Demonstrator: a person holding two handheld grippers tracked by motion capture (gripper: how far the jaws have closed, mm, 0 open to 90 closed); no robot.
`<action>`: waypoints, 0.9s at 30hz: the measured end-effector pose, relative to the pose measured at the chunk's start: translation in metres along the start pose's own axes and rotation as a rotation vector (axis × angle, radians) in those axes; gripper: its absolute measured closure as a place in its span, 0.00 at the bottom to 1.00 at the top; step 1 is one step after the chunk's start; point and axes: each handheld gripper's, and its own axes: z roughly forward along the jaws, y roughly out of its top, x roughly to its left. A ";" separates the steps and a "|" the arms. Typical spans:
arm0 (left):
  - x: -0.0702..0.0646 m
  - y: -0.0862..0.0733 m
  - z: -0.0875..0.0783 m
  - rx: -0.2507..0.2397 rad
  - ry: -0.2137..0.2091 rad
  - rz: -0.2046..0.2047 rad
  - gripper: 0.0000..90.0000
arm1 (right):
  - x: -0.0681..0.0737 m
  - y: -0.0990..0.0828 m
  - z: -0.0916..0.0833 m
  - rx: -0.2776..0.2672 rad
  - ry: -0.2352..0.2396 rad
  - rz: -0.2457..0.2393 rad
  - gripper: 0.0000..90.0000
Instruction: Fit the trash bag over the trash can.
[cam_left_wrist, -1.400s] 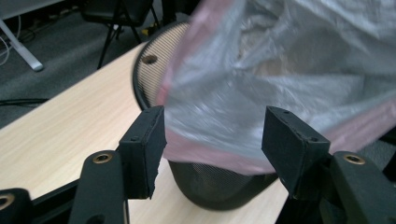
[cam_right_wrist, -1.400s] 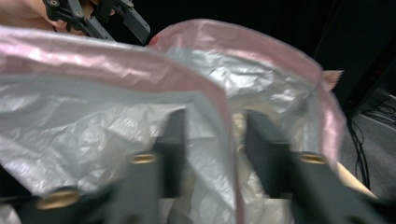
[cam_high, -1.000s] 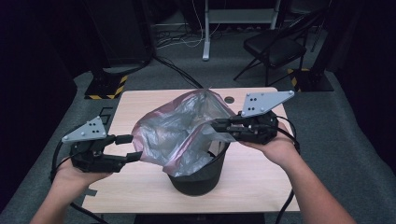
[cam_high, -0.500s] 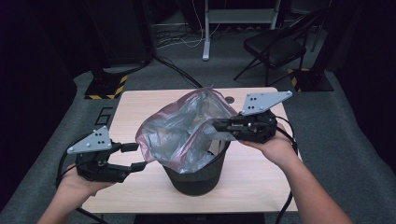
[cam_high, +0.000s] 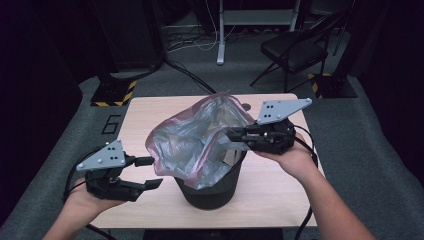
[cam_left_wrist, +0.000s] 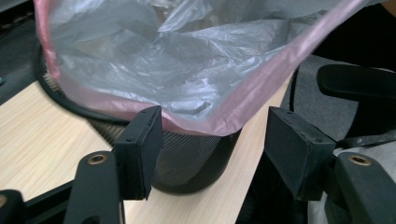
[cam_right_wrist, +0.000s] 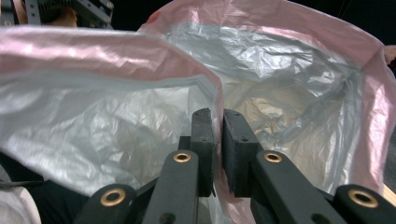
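Over the black bin (cam_high: 207, 187) on the table (cam_high: 150, 112), the right gripper (cam_high: 235, 137) pinches the pink-rimmed bag (cam_high: 192, 142) by its rim, the left gripper (cam_high: 150, 172) gapes empty just beside it, and the bag hides the bin's inside.

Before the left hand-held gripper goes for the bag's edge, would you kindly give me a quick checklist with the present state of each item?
1. Right hand-held gripper clamped on the bag's rim: ok.
2. Left hand-held gripper open: ok.
3. Plastic bag edge between the left jaws: not ok, it hangs just above and ahead of them.
4. Black bin upright on the table: ok.
5. Bag mouth open: ok.
6. Bag folded over the bin's rim: not ok.
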 end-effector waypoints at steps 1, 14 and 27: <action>0.000 0.002 0.004 0.007 -0.007 0.005 0.42 | 0.000 0.000 0.000 -0.002 -0.002 0.001 0.92; 0.005 0.000 0.007 0.001 -0.005 0.039 0.95 | 0.010 -0.005 -0.009 0.004 0.010 -0.026 0.92; 0.020 -0.027 0.004 -0.001 -0.041 -0.048 0.98 | 0.035 -0.053 -0.019 0.055 0.067 -0.013 0.93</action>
